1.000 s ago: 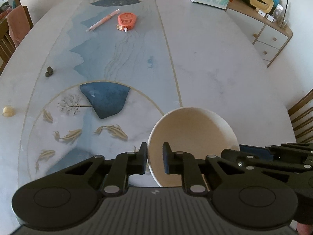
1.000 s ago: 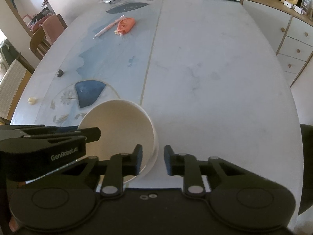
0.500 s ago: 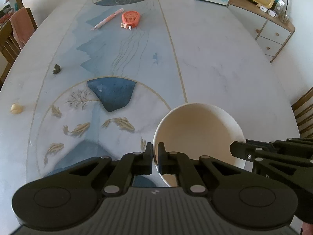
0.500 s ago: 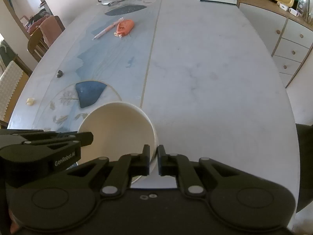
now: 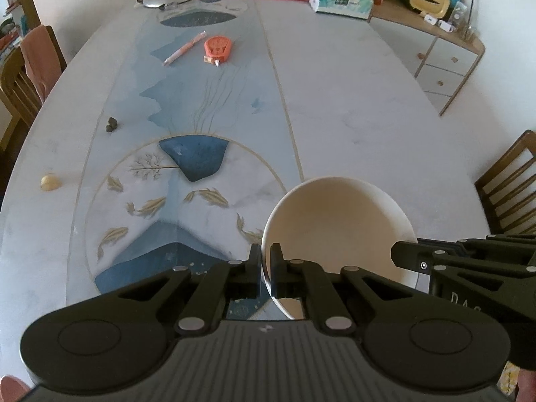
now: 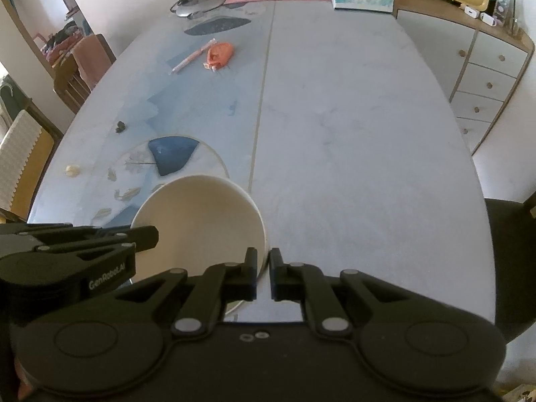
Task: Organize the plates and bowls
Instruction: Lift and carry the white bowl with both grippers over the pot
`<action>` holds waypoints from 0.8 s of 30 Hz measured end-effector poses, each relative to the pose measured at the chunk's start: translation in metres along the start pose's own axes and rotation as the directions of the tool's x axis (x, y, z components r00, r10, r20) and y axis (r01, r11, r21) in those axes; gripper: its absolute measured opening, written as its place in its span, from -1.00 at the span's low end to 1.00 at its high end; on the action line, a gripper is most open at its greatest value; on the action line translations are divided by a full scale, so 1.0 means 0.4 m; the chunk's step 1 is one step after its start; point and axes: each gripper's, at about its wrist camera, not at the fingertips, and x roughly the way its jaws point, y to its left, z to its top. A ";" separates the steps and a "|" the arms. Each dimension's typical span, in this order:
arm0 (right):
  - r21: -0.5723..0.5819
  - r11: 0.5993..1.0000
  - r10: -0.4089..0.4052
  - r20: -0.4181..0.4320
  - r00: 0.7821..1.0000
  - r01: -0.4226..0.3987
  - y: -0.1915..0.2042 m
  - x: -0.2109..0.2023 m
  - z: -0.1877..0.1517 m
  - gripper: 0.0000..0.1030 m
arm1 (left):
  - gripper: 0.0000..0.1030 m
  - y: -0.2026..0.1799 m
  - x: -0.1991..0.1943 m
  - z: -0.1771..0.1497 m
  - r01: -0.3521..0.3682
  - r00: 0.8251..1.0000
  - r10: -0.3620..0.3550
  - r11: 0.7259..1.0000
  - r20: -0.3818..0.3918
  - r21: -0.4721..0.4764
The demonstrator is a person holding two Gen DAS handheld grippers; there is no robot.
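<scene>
Round cream-coloured ceramic bowl (image 5: pixel 338 224) sits at the near end of the oval marbled tabletop (image 5: pixel 351 117), partly over the painted fish medallion. Left claw (image 5: pixel 266 264) is clamped on the bowl's left rim, one finger outside and one inside the wall. Right claw (image 6: pixel 263 268) is clamped on the bowl's right rim (image 6: pixel 264 234) in the same manner. Whether the bowl touches the tabletop cannot be determined. Further up the tabletop lie an orange correction-tape dispenser (image 5: pixel 217 48) and, just beside it, a pink pen (image 5: pixel 183 48).
</scene>
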 end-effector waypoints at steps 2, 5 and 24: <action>0.003 1.000 0.000 0.007 1.000 0.000 0.003 -0.024 -0.011 -0.85 | -0.92 -0.004 -0.024 -0.008 0.003 1.000 -0.003 1.000 0.005 0.006; 0.011 1.000 0.001 0.016 1.000 -0.001 0.004 -0.058 -0.027 -0.86 | -0.92 -0.013 -0.062 -0.021 0.011 1.000 -0.011 1.000 0.015 0.018; 0.039 0.999 -0.020 0.093 0.995 0.017 0.016 -0.277 -0.157 -0.85 | -0.92 -0.086 -0.264 -0.140 0.038 0.997 -0.043 0.995 0.060 0.095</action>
